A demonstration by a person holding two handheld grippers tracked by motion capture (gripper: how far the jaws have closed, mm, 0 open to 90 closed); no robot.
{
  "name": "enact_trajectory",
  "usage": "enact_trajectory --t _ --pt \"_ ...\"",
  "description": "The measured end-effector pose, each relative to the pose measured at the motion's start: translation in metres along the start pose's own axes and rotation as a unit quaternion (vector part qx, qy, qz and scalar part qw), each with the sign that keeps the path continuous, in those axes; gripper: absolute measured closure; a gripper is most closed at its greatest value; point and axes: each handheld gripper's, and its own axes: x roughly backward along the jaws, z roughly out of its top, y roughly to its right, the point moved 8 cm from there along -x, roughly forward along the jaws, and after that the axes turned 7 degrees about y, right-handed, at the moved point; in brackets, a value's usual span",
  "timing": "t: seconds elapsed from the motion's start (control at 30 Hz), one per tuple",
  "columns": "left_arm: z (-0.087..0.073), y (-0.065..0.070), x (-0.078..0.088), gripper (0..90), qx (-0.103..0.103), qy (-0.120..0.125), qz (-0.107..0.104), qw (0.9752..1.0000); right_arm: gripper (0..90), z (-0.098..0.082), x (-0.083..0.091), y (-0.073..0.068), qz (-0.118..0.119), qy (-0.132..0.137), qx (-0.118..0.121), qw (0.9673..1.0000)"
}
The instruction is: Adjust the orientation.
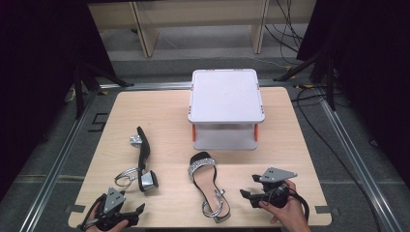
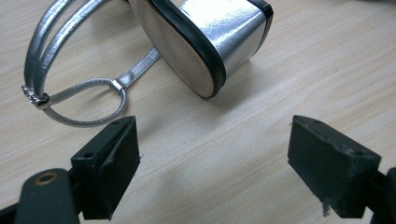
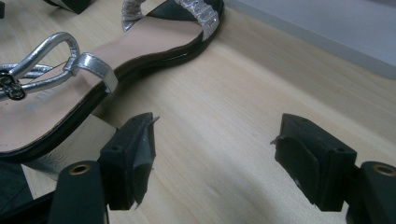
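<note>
On my table [image 1: 159, 104], the rack [image 1: 226, 104] stands at the back; one sandal [image 1: 141, 162] lies front-left, the other [image 1: 208, 186] front-centre.

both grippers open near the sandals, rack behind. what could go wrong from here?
1. The left sandal lies on its side; its loose ankle strap sits just ahead of the left gripper and could snag a jaw.
2. The right sandal stands upright beside the right gripper; a sideways approach might tip it.
</note>
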Motion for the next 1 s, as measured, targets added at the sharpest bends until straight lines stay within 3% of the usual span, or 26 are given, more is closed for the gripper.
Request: enact_trajectory --t 0.33,0.6,0.7,0.73,0.8,0.83,0.93,0.97,1.0 --pt "0.000 0.000 0.000 16.3 0.001 -0.001 0.001 1.0000 31.0 0.000 -0.002 -0.006 0.016 0.000 0.018 0.9997" --pt "0.000 0.000 0.000 16.3 0.000 -0.001 -0.001 1.0000 24.6 0.002 -0.006 -0.022 0.050 0.007 0.011 0.9987" --pt "-0.001 0.000 0.000 16.3 -0.001 -0.001 -0.001 1.0000 24.6 0.002 -0.006 -0.023 0.050 0.008 0.017 0.9986" --pt "-0.001 -0.003 0.000 16.3 -0.021 -0.010 0.002 0.9997 24.5 0.002 -0.006 -0.026 0.057 0.007 0.013 0.9982" --pt "-0.001 -0.003 0.000 16.3 -0.022 -0.009 0.001 0.9997 24.6 0.003 -0.007 -0.027 0.061 0.009 0.017 0.9980" --pt "-0.001 0.000 0.000 16.3 -0.002 -0.001 -0.002 1.0000 24.7 0.003 -0.007 -0.029 0.064 0.009 0.009 0.9979" --pt "-0.001 0.000 0.000 16.3 0.000 -0.001 -0.001 1.0000 25.2 0.003 -0.007 -0.031 0.066 0.007 0.007 0.9978" --pt "-0.001 0.000 -0.001 16.3 -0.001 -0.001 -0.002 1.0000 25.3 0.003 -0.007 -0.031 0.067 0.008 0.016 0.9976" --pt "-0.001 -0.003 0.000 16.3 -0.021 -0.010 0.001 0.9997 26.0 0.002 -0.008 -0.034 0.071 0.004 0.011 0.9974"
